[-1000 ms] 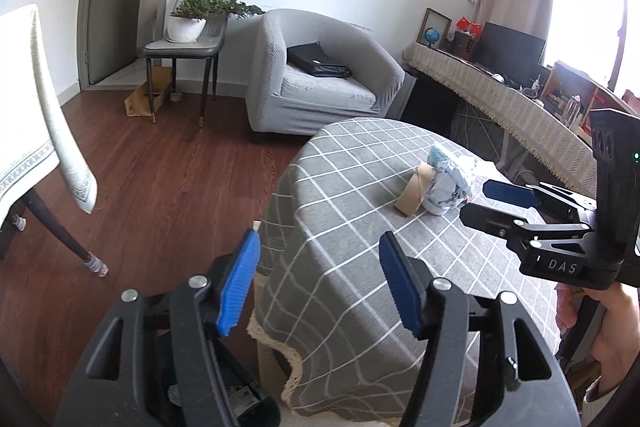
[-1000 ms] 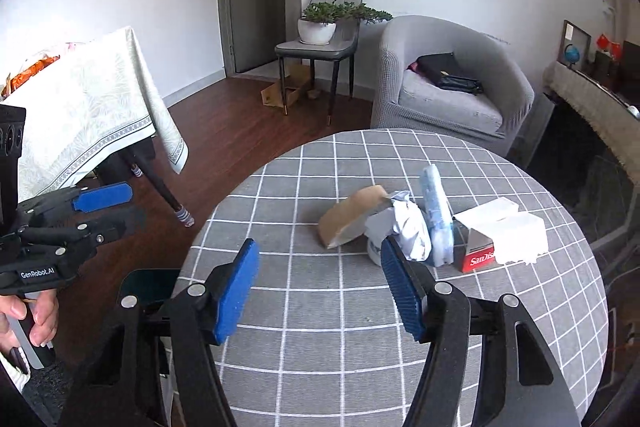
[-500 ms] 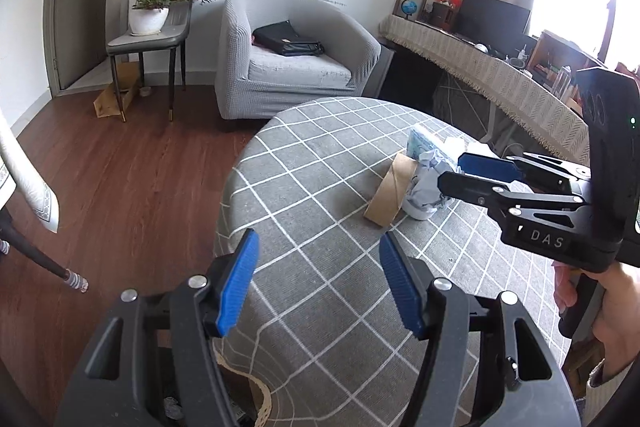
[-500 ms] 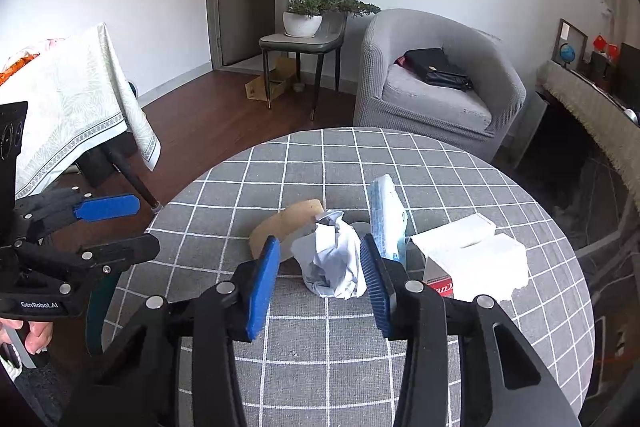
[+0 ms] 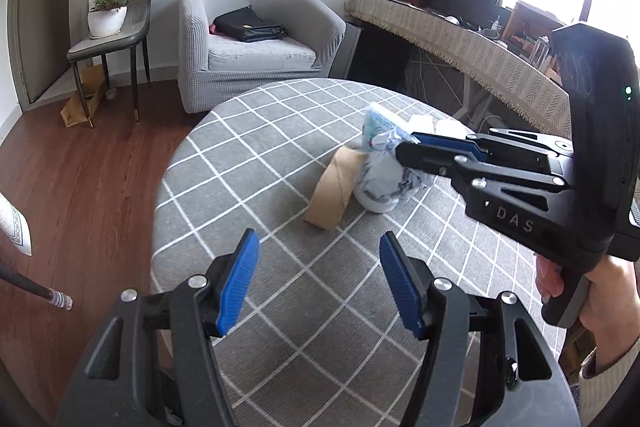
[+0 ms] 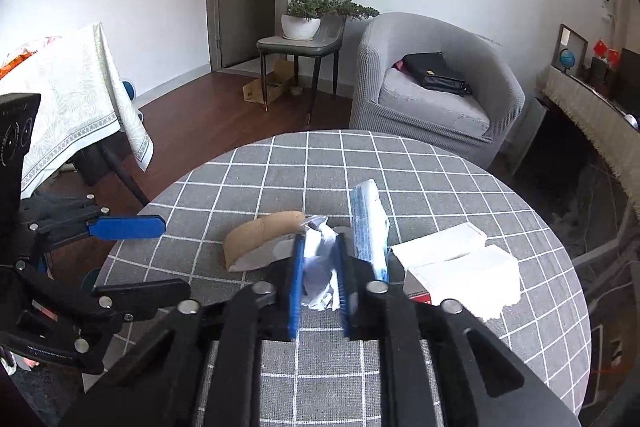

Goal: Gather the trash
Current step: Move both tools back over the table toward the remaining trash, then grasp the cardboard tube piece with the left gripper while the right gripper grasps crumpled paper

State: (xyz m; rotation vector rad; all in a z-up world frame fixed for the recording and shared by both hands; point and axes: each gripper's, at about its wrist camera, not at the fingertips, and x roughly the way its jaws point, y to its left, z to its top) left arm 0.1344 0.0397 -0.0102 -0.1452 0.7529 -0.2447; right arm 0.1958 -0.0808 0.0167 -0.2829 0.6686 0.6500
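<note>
Here, left to right. Left gripper (image 5: 316, 279): jaws apart, empty, over bare checked cloth at the table (image 5: 248, 163) edge, 6 o'clock. Cardboard roll (image 6: 256, 241), 10 o'clock of the wad. Paper wad (image 6: 318, 267), table centre: right gripper (image 6: 318, 281) jaws just closed, clamped on it; body lettered "DAS". Blue pack (image 6: 370, 223) upright, touching. White box (image 6: 460, 263), 3 o'clock, red label unreadable. Far cloth clear.
</note>
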